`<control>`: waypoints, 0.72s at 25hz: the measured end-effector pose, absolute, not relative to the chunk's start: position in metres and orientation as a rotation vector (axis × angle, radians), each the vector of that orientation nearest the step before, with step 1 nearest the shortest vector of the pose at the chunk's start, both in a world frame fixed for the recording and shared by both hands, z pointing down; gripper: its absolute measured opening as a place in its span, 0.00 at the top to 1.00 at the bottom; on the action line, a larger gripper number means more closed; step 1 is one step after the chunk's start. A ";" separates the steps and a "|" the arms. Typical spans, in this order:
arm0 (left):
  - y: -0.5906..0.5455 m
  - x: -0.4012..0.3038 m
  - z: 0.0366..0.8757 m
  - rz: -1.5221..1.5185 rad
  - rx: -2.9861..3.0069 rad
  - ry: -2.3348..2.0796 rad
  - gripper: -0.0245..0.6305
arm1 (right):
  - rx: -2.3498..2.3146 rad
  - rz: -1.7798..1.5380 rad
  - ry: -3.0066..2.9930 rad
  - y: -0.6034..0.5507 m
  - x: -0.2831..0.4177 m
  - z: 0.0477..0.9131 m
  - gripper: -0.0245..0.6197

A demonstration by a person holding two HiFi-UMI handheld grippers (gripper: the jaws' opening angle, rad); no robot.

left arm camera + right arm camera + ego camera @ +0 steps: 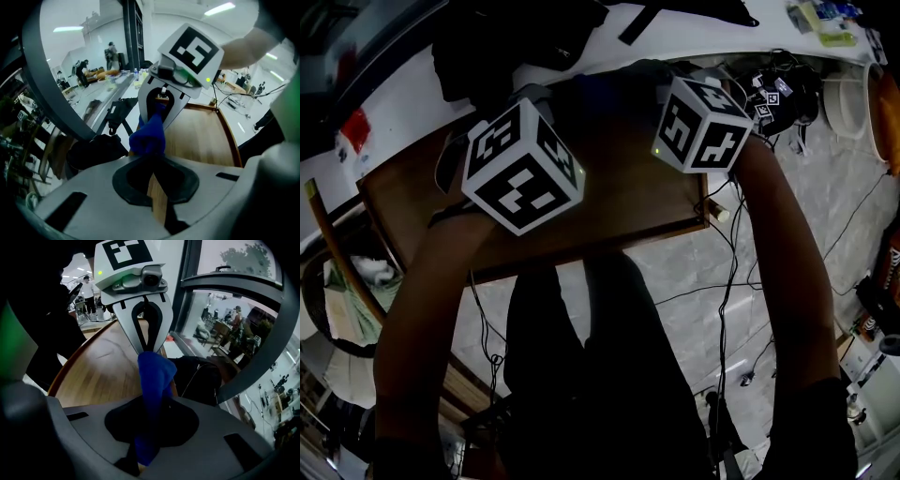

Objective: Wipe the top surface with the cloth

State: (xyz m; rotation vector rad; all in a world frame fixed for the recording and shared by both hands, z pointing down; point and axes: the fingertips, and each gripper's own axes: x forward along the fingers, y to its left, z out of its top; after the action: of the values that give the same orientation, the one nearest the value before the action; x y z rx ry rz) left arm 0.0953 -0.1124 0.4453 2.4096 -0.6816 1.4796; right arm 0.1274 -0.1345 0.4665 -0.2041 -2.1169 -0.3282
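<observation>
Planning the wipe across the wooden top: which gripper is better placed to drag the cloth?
Right, probably. The cloth sits deep in the right gripper, just above the wooden top. The left gripper seems to pinch only its end at the tips.

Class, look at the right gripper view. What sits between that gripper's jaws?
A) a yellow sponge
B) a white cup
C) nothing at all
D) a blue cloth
D: the right gripper is shut on the blue cloth, which runs above the wooden top to the left gripper, which also pinches it.
</observation>
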 end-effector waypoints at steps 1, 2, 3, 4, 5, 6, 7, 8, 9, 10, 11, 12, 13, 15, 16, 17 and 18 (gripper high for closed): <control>-0.110 0.095 0.446 1.478 2.406 -0.679 0.94 | -0.205 -0.325 -2.116 -0.133 0.128 0.467 0.86; -0.108 0.094 0.447 1.475 2.403 -0.677 0.94 | -0.204 -0.321 -2.117 -0.131 0.129 0.467 0.86; -0.106 0.094 0.447 1.472 2.400 -0.675 0.94 | -0.203 -0.315 -2.119 -0.129 0.130 0.468 0.86; -0.103 0.093 0.447 1.469 2.398 -0.672 0.94 | -0.203 -0.310 -2.120 -0.125 0.132 0.468 0.86; -0.099 0.093 0.447 1.466 2.397 -0.668 0.94 | -0.204 -0.304 -2.121 -0.121 0.134 0.468 0.86; -0.095 0.093 0.446 1.462 2.395 -0.664 0.94 | -0.209 -0.298 -2.121 -0.115 0.136 0.469 0.86; -0.091 0.093 0.445 1.456 2.394 -0.661 0.94 | -0.216 -0.291 -2.120 -0.108 0.139 0.469 0.86; -0.087 0.094 0.445 1.448 2.392 -0.660 0.94 | -0.226 -0.286 -2.118 -0.100 0.143 0.469 0.86; -0.082 0.096 0.444 1.441 2.391 -0.657 0.94 | -0.238 -0.280 -2.115 -0.091 0.147 0.470 0.86; -0.077 0.098 0.444 1.433 2.391 -0.652 0.94 | -0.254 -0.275 -2.109 -0.081 0.151 0.470 0.86; -0.071 0.101 0.444 1.426 2.390 -0.641 0.94 | -0.272 -0.268 -2.103 -0.070 0.155 0.471 0.86; -0.065 0.105 0.446 1.420 2.390 -0.627 0.94 | -0.291 -0.260 -2.096 -0.059 0.159 0.472 0.86; -0.057 0.108 0.448 1.415 2.388 -0.610 0.94 | -0.310 -0.251 -2.090 -0.048 0.162 0.473 0.86; -0.042 0.116 0.452 1.410 2.383 -0.573 0.94 | -0.348 -0.234 -2.080 -0.026 0.168 0.475 0.86; -0.033 0.119 0.455 1.409 2.380 -0.553 0.94 | -0.366 -0.225 -2.076 -0.016 0.171 0.476 0.86; -0.024 0.124 0.457 1.409 2.377 -0.530 0.94 | -0.383 -0.215 -2.071 -0.006 0.174 0.476 0.86; -0.015 0.129 0.459 1.407 2.375 -0.504 0.94 | -0.399 -0.205 -2.065 0.003 0.177 0.476 0.86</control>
State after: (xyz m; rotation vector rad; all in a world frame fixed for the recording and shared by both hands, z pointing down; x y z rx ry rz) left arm 0.1288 -0.0147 0.4585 2.3752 -0.5040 1.4070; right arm 0.1772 0.0032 0.4761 -0.3985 -2.0645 -0.2048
